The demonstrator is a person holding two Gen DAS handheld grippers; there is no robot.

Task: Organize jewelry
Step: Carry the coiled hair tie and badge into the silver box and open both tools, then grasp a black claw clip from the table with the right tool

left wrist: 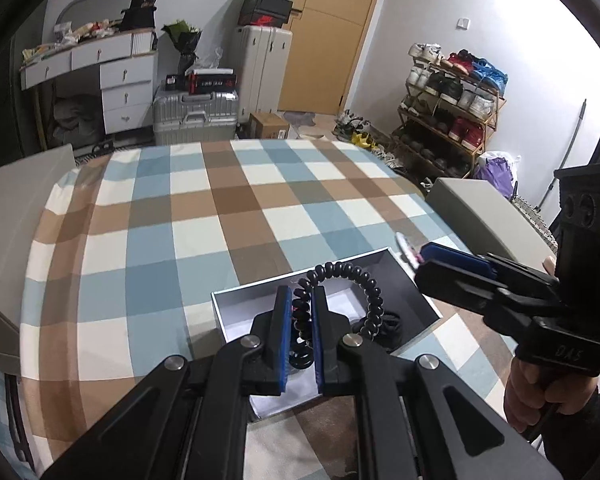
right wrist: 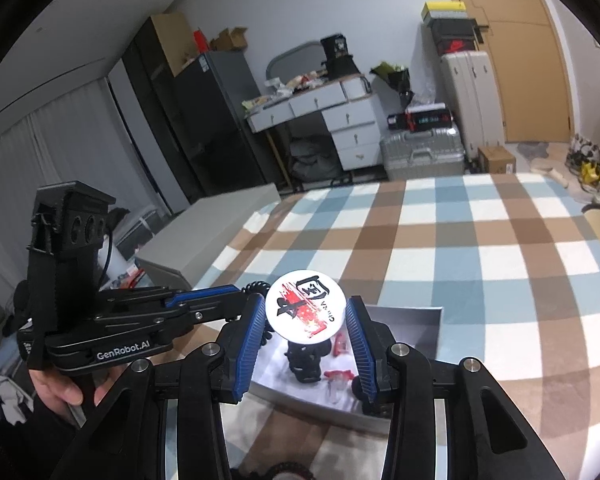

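My left gripper (left wrist: pixel 301 300) is shut on a black spiral hair tie (left wrist: pixel 352 276), holding it above the open silver box (left wrist: pixel 236 292) on the checked tablecloth. The hair tie loops up and right over the box. My right gripper (right wrist: pixel 306 316) is shut on a round white badge (right wrist: pixel 306 307) with red and black print, held above the same box (right wrist: pixel 416 316). In the left wrist view the right gripper (left wrist: pixel 424 258) comes in from the right with the badge (left wrist: pixel 406 249) edge-on. Inside the box lie a black item (right wrist: pixel 304 360) and small red pieces (right wrist: pixel 340 376).
The table has a blue, brown and white checked cloth (left wrist: pixel 220 208). Grey chair backs (left wrist: pixel 480 212) stand at its left and right sides. Beyond are a white desk (left wrist: pixel 116 76), suitcases (left wrist: pixel 196 114), a shoe rack (left wrist: pixel 448 108) and a dark fridge (right wrist: pixel 204 120).
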